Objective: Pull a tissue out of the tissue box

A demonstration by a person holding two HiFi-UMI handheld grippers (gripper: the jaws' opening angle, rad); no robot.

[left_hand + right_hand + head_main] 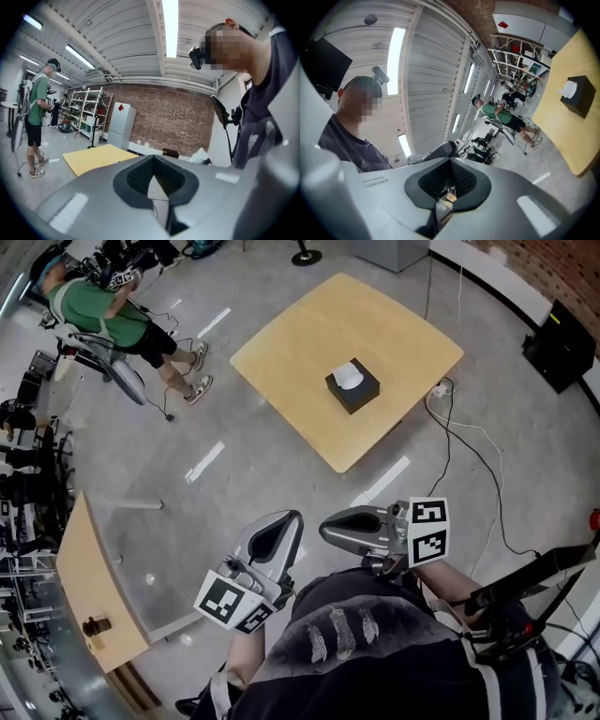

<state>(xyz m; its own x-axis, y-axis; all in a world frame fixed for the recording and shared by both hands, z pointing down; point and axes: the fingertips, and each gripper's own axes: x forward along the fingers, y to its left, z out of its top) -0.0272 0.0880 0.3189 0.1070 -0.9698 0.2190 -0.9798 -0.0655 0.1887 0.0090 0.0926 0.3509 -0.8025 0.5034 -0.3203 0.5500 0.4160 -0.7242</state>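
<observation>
A black tissue box (353,387) stands near the middle of the light wooden table (300,343), with a white tissue (348,376) poking out of its top. Both grippers are held close to my body, well short of the table. My left gripper (279,524) is shut with nothing between its jaws, and so is my right gripper (330,527). The right gripper view shows the tissue box (579,97) on the table (572,140) far off at the right edge, beyond the right gripper (449,180). In the left gripper view, the left gripper (153,174) points past the table (96,157).
A person in a green shirt (103,310) stands by a chair at the far left. Cables (469,442) trail over the floor right of the table. A second wooden tabletop (94,587) sits at my lower left. A black case (561,345) stands by the right wall.
</observation>
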